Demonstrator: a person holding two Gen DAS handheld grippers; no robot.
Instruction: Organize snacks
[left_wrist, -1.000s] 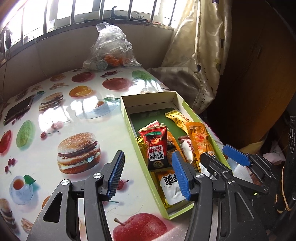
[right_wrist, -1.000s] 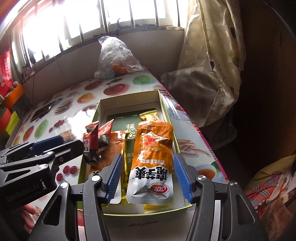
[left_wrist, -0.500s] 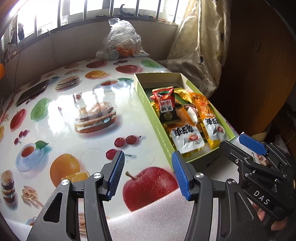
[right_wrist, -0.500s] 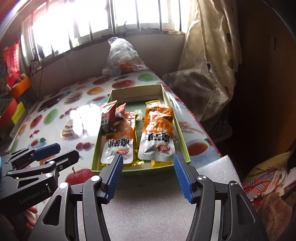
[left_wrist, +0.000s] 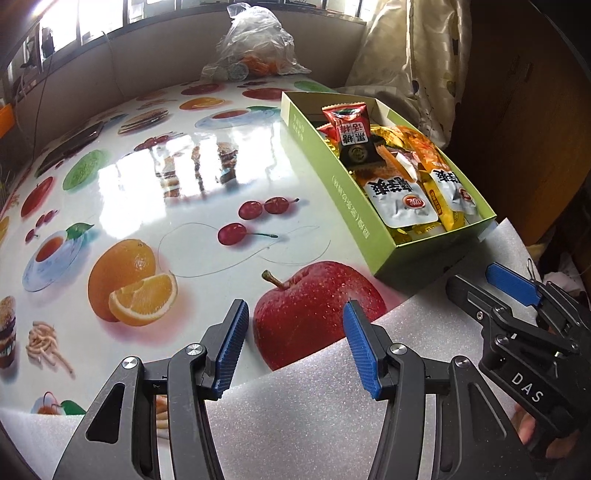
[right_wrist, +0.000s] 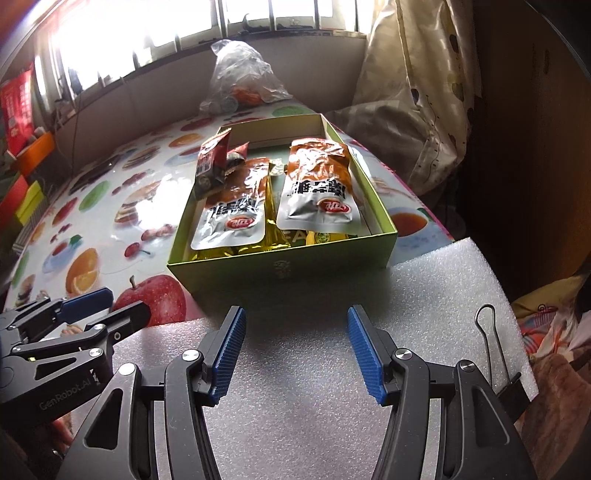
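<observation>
Both grippers (left_wrist: 291, 347) (right_wrist: 293, 354) have backed off the snack box (right_wrist: 332, 254), empty.

Glossy tablecloth (left_wrist: 207, 192), matt foam sheet (right_wrist: 332, 369), cardboard box (right_wrist: 332, 260)

Gold packets (right_wrist: 271, 236) half-buried under pouches (right_wrist: 317, 188)

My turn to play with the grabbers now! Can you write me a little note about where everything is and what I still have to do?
Left gripper: open, empty, over the tablecloth edge.
Right gripper: open, empty, over the foam sheet.
Snacks: all that show are in the green box; two silver-and-orange packs on top, red pack leaning at the left wall, gold packs beneath.
Done: no loose snacks show on the table.
Left: maybe tidy the leaning red pack; otherwise it looks finished.
</observation>
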